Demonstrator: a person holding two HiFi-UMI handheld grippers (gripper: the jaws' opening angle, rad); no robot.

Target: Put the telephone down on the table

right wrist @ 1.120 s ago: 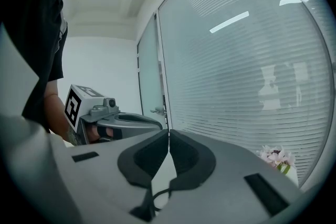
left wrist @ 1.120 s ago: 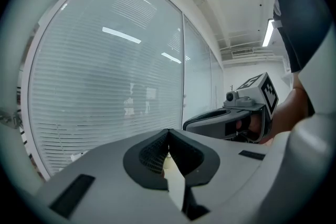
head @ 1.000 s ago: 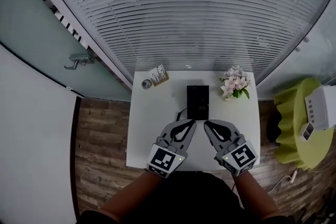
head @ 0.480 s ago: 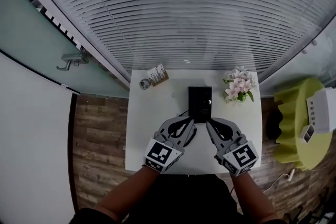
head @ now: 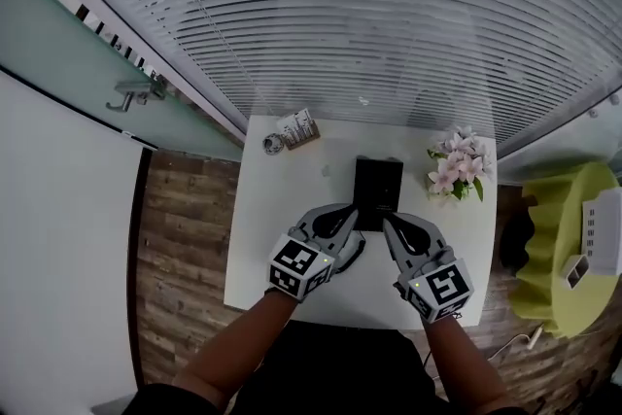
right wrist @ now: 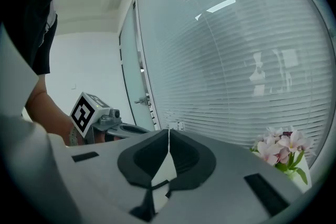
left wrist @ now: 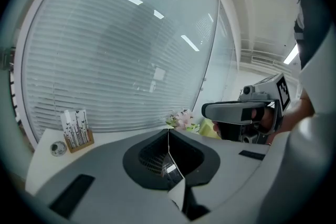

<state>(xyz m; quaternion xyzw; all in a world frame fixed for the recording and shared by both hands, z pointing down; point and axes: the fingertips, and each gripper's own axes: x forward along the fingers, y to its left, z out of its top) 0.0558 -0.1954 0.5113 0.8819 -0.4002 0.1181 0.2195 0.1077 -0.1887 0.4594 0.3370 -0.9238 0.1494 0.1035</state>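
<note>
A black telephone (head: 378, 192) lies flat in the middle of the white table (head: 282, 238). My left gripper (head: 352, 208) is shut and empty, its tip over the telephone's near left corner. Whether it touches the telephone I cannot tell. My right gripper (head: 387, 224) is also shut and empty, its tip just short of the telephone's near edge. In the left gripper view the jaws (left wrist: 168, 130) meet with nothing between them. The right gripper view shows its jaws (right wrist: 168, 131) closed the same way. The telephone is hidden behind the jaws in both gripper views.
A pot of pink flowers (head: 457, 172) stands at the table's far right. A small card holder (head: 297, 127) and a little round object (head: 272, 145) sit at the far left. Blinds on glass rise behind the table. A yellow-green stool (head: 569, 248) stands to the right.
Both grippers have moved forward toward the telephone; the left tip now overlaps its near left corner. The head view has shifted slightly.
</note>
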